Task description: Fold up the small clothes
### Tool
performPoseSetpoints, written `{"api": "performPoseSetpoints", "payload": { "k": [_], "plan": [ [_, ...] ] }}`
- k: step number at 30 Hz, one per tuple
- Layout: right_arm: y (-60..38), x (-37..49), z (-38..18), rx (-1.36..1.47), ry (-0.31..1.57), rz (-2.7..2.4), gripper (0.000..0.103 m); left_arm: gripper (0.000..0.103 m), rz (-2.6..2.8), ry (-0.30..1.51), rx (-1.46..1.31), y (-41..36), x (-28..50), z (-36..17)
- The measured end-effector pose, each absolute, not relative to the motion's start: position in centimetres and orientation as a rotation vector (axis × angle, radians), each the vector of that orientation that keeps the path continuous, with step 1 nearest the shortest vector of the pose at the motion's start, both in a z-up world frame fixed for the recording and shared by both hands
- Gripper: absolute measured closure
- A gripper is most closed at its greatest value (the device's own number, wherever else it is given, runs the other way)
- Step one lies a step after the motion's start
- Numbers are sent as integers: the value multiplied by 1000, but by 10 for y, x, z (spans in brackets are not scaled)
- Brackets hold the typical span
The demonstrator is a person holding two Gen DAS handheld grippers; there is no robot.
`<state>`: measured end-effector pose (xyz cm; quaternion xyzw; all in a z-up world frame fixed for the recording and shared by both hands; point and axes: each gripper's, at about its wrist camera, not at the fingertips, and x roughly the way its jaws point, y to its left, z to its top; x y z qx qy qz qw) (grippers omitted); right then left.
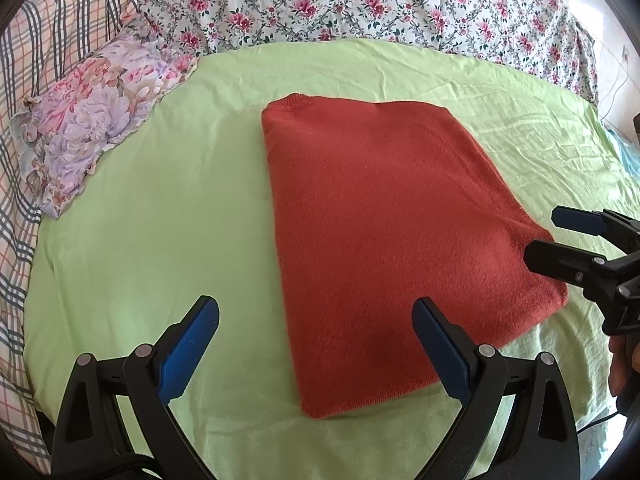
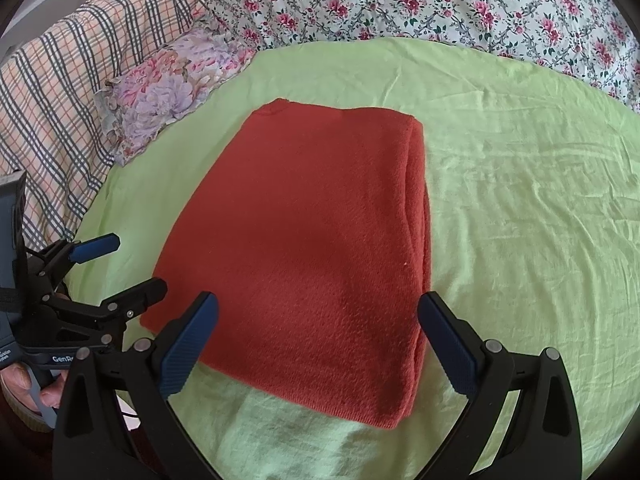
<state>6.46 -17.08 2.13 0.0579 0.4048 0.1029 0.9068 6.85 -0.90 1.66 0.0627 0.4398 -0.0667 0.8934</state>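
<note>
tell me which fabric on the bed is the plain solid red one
The folded red garment lying flat on the green sheet; the pillow and quilt are floral, the blanket plaid.

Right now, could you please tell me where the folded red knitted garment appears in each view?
Left wrist view: folded red knitted garment lies centre-right on the green sheet.
Right wrist view: it lies centre.
Shared landmark: the lilac floral pillow, upper left.

Folded sweater [image 1: 384, 240] lies centred on the bed sheet [image 1: 160, 240]; pillow [image 1: 96, 112] sits behind and to its left, quilt [image 1: 360, 0] behind; both tools apart from it, in front
</note>
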Motion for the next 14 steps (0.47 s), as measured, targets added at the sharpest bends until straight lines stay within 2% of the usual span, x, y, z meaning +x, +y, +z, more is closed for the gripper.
{"api": "performPoseSetpoints", "payload": {
  "k": [14],
  "plan": [
    [-171,76,19,143,842,224,3,6,-131,921,116,-8,83,19]
  ]
}}
